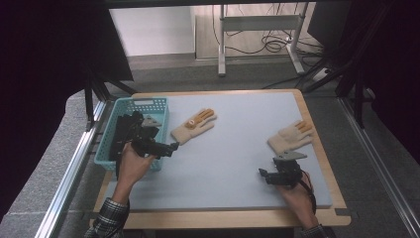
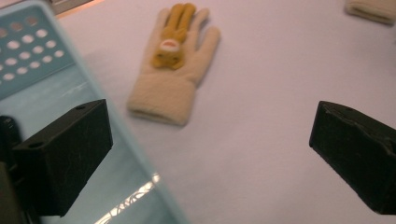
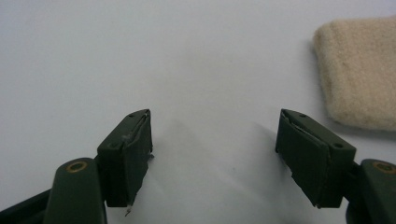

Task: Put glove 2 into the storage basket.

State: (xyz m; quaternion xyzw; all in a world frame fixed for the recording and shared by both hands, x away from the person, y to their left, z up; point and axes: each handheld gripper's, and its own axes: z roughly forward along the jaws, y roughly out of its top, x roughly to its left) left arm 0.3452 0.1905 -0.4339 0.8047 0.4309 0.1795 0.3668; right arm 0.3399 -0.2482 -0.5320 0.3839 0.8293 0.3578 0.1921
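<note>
High view: both tools released, left tool [image 1: 171,147] near a glove [image 1: 193,126], right tool [image 1: 261,173] beside another glove [image 1: 290,137].

Pale mat [image 1: 233,163] lies on a wooden board [image 1: 223,218], grey carpet [image 1: 198,74] around it. A metal rail [image 1: 69,168] runs along the left edge, with a dark curtain [image 1: 39,49] behind. Far back stands a white stand [image 1: 257,22] with cables [image 1: 272,44], probably loose on the floor.

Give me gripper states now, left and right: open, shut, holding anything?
Left gripper: open, holding nothing; over the basket edge, jaws toward the near glove.
Right gripper: open, holding nothing; beside the other glove.
</note>
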